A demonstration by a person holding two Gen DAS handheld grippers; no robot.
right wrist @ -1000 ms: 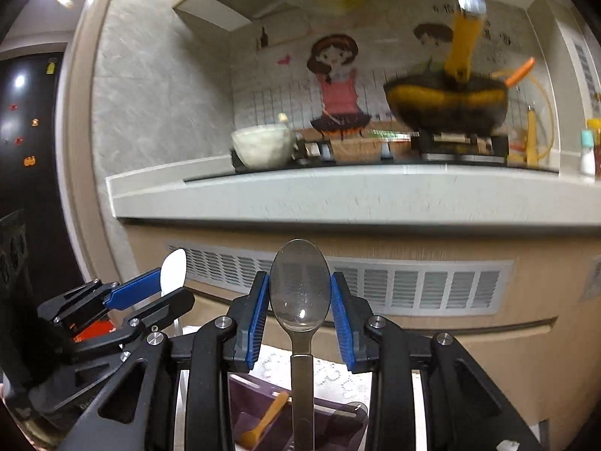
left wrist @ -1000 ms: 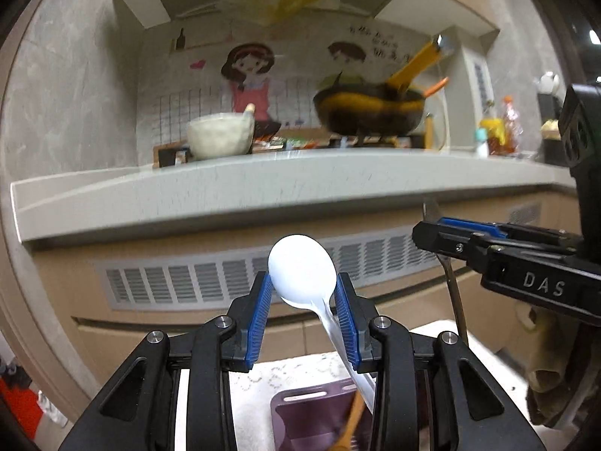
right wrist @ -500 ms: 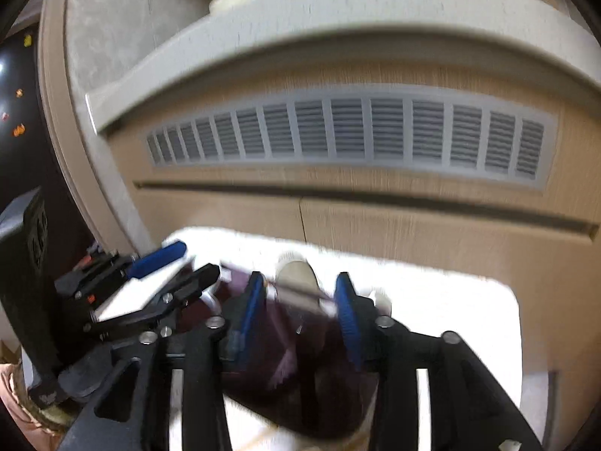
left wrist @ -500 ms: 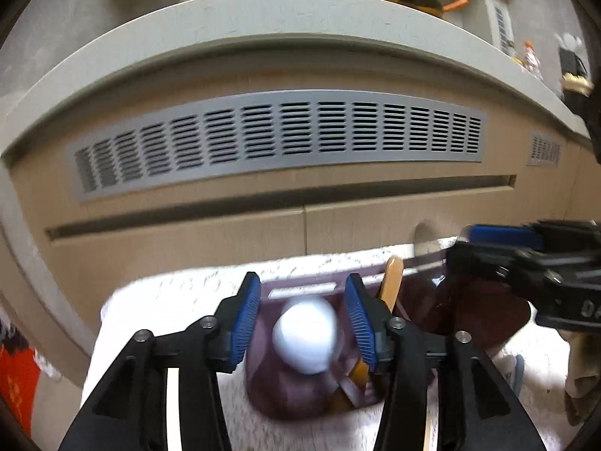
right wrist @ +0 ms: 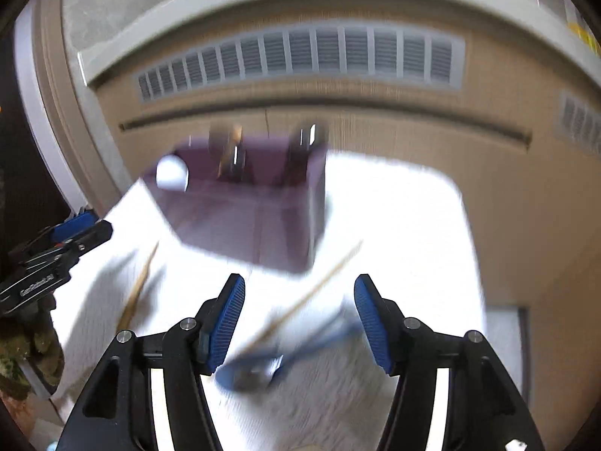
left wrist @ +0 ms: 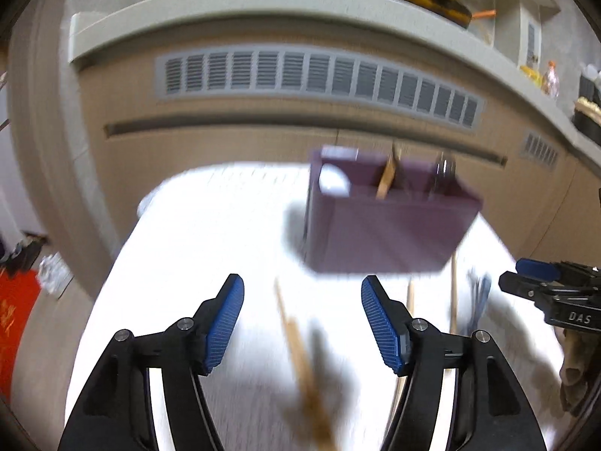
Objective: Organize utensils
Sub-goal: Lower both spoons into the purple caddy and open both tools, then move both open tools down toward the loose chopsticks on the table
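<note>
Grippers first: your left gripper (left wrist: 302, 319) has jaws well apart w/ nothing clamped; they have just been opening, and only a blurred wooden utensil (left wrist: 300, 353) lies on the cloth below the gap. Your right gripper (right wrist: 299, 315) likewise stands apart and empty, jaws just been opening, w/ a blue-handled utensil (right wrist: 263, 368) and a thin wooden stick (right wrist: 311, 293) on the cloth beneath.

Step in hand, by my judgement: next pick-up from the white cloth (left wrist: 210, 233). Advice:
- Both views are heavily blurred, so settle each hand before you close.
- Straddle one handle only. On the right, stick and blue utensil cross close together; a careless close may take both.
- Utensils lie flat, so bring the pads low and square across the handle or it may skid.

Containers: one purple utensil caddy (left wrist: 383, 233) stands upright on the cloth, near the cabinet front. Contents: white spoon (left wrist: 332, 182) in its left end, bowl up; a wooden piece (left wrist: 387, 180) in the middle; dark metal pieces (left wrist: 443, 176) toward the right. Dividers cannot be confirmed thru the blur. More sticks (left wrist: 452, 293) remain loose beside the caddy.
</note>
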